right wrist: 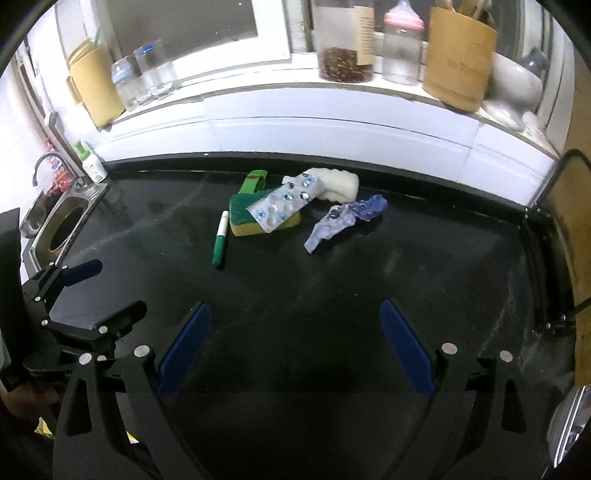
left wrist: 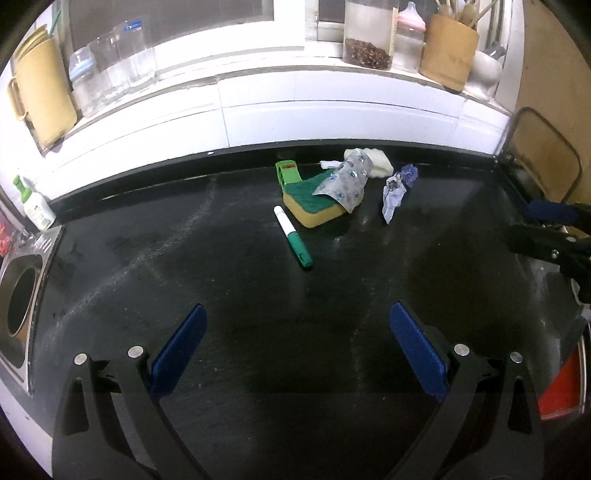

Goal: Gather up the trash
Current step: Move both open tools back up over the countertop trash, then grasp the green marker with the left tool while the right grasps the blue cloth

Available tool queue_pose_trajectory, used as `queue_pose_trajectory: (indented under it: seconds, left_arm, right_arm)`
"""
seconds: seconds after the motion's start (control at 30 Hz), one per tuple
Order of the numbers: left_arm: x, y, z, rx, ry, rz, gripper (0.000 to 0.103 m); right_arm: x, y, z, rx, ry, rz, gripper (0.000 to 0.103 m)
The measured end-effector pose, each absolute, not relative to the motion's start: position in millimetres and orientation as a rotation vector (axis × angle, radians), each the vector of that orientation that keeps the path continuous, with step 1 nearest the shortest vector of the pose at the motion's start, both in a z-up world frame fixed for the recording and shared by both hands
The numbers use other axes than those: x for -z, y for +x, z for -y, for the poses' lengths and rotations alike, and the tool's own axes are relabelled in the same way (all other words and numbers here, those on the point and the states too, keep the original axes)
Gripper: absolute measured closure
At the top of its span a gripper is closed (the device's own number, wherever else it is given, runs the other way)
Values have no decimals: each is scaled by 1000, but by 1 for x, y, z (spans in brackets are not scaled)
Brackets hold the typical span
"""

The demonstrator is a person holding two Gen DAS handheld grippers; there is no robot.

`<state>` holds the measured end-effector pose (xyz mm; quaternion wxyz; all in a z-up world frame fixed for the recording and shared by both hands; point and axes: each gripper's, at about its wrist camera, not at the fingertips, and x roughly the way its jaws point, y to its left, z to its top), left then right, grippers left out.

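Fingers point(left wrist: 417, 347) of left gripper point(left wrist: 297, 314) spread wide, blue pads empty, hovering low over black counter point(left wrist: 221, 295). Left wrist view, count on counter: one yellow sponge point(left wrist: 317, 212) with green scrub top; one silver blister pack point(left wrist: 349, 184) draped over sponge's far right corner; one crumpled purple wrapper point(left wrist: 397, 192) just right of sponge, apart from it; one green-and-white marker point(left wrist: 293, 236) lying just left of sponge's near corner; one green plastic piece point(left wrist: 288, 173) touching sponge's far left; one white foam lump point(left wrist: 378, 164) behind blister pack. All clustered near back wall, well ahead of pads, nothing between. Right gripper point(left wrist: 550, 229) at right edge, one blue pad showing. Round sink hole point(left wrist: 18, 299) far left, soap bottle point(left wrist: 35, 203) beside it. On sill: one jar of dark seeds point(left wrist: 369, 37), one pink-capped baby bottle point(left wrist: 408, 33), one bamboo utensil holder point(left wrist: 448, 48).

Right wrist view: right gripper point(right wrist: 295, 317) likewise wide apart, holding nothing, above bare counter point(right wrist: 369, 266). Same six items ahead: sponge point(right wrist: 258, 221), blister pack point(right wrist: 288, 203) across its top, wrapper point(right wrist: 343, 218) to right, marker point(right wrist: 220, 242) to left, green piece point(right wrist: 255, 181), foam lump point(right wrist: 338, 182) at back. Left gripper point(right wrist: 103, 288) at lower left, pads parted. Sink point(right wrist: 62, 229) and faucet point(right wrist: 46, 162) beyond it. Path to trash cluster unobstructed.
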<state>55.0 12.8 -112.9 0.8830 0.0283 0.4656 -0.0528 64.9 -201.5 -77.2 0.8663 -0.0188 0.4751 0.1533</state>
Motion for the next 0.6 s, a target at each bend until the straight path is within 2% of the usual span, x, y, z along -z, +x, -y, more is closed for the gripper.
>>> queue_pose_trajectory:
  seconds: [0.37, 0.6]
  left_arm:
    - [126, 81, -8, 80, 85, -996, 7]
    - [161, 126, -7, 33, 109, -1033, 7]
  right_arm:
    - [85, 84, 207, -307, -28, -1012, 13]
    - [125, 135, 210, -238, 43, -1099, 13]
